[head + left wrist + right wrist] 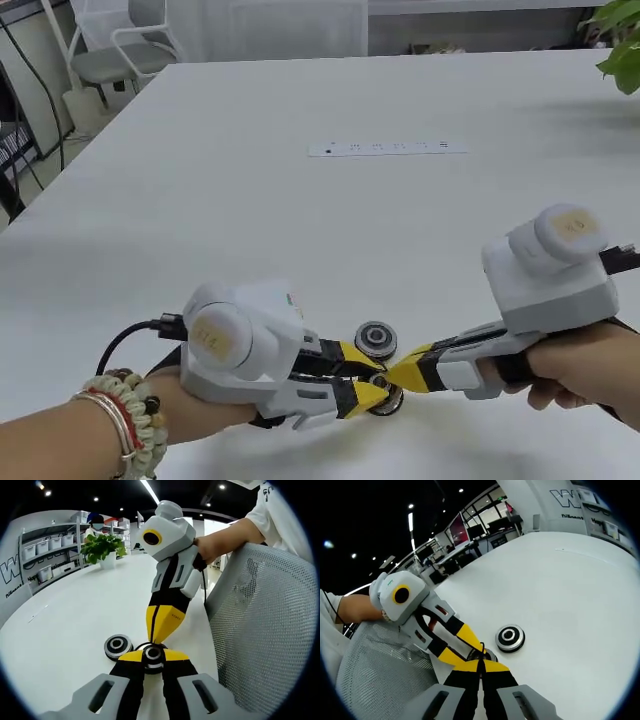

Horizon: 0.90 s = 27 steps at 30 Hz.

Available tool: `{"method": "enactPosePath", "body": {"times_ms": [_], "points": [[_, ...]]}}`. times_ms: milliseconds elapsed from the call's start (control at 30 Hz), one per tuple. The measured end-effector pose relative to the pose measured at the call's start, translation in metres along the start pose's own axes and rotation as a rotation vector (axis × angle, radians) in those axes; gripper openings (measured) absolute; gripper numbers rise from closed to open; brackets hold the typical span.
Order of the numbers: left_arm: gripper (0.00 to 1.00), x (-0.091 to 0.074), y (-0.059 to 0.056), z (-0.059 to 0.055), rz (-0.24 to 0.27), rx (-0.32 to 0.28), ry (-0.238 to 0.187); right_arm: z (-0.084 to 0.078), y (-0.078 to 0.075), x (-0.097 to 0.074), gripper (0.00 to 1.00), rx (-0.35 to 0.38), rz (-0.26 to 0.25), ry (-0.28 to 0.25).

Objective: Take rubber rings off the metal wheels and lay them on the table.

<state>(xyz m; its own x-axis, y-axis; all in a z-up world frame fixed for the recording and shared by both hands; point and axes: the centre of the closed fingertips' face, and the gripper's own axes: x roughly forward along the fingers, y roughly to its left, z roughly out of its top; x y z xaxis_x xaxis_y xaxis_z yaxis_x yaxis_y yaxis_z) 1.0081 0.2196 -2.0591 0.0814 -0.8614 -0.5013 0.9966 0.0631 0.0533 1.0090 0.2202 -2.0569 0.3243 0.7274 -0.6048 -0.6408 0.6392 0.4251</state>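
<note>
L gripper (368,378) clamped on a metal wheel (153,657), close to the table's (300,200) near edge. R gripper (480,664) jaws pinched tight on its rubber ring (142,645). Second wheel (376,340) lies flat just beyond. Ahead: wide white top, socket strip (388,148) well off. Chair (125,45) past far-left corner, plant (622,50) far right.

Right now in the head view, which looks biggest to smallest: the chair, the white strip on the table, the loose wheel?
Largest: chair, though the frame cuts it off.
Next: white strip, long but thin.
Smallest: loose wheel, despite lying nearest the camera.
</note>
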Motion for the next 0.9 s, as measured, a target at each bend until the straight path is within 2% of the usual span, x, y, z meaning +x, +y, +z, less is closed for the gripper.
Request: {"method": "enactPosePath", "body": {"times_ms": [233, 467, 633, 767, 833, 900], "points": [[0.08, 0.000, -0.001, 0.001, -0.003, 0.031, 0.055, -0.002, -0.002, 0.001, 0.00, 0.010, -0.011, 0.010], [0.17, -0.006, 0.000, 0.010, -0.014, 0.026, 0.053, -0.001, -0.002, 0.000, 0.00, 0.013, -0.017, 0.002], [0.30, -0.014, -0.003, 0.023, -0.032, 0.063, 0.044, 0.002, -0.004, -0.002, 0.00, 0.029, -0.018, -0.013], [0.42, -0.022, -0.006, 0.036, -0.043, 0.044, 0.022, 0.002, -0.003, -0.002, 0.00, 0.033, -0.015, -0.015], [0.44, -0.025, -0.007, 0.038, -0.047, 0.073, 0.033, 0.002, -0.004, -0.002, 0.00, 0.029, -0.018, -0.012], [0.46, -0.029, -0.010, 0.040, -0.057, 0.076, 0.047, 0.002, -0.005, -0.003, 0.00, 0.025, -0.020, -0.010]]}}
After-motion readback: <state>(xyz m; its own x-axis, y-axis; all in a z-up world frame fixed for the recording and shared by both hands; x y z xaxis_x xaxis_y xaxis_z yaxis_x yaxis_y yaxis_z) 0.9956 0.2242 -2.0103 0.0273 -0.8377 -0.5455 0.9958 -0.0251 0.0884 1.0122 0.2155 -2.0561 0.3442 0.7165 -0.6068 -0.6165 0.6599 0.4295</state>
